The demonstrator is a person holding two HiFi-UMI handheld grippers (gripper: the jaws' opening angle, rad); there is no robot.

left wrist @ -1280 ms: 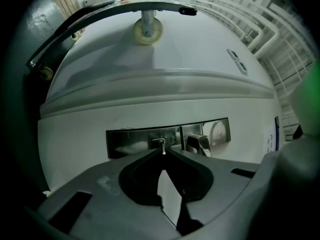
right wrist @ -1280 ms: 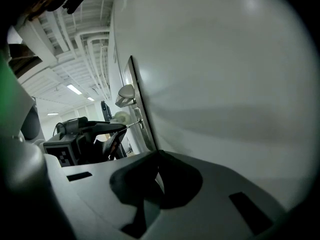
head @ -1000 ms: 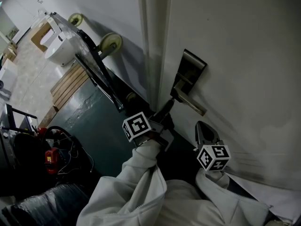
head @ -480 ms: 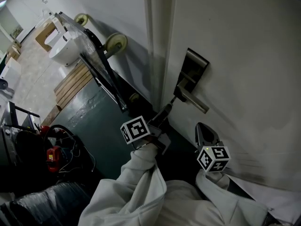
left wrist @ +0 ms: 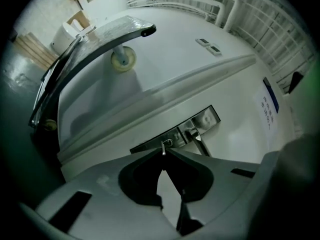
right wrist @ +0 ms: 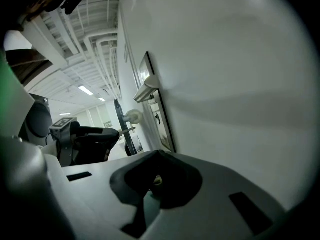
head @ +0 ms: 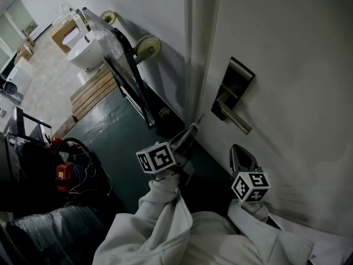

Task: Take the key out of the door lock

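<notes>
The thin metal key (left wrist: 163,147) sits pinched in the left gripper's (left wrist: 163,154) fingers (left wrist: 135,156), clear of the door lock (left wrist: 199,124).

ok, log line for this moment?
left gripper: shut on key | key: out, clear of door lock | right gripper: shut, empty, beside door

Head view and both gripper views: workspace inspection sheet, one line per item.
Surface: white door with lock plate and lever handle.
Job's things: key pinched at the left jaw tips, apparently clear of the lock plate.
Clutter: wheeled cart leaning on the wall; wooden pallet; red tool.
Grippers: left gripper shut on key; right gripper shut, nothing seen held, beside the door.
Cables: tangle by the red tool.
Surroundings: green floor, white wall.
</notes>
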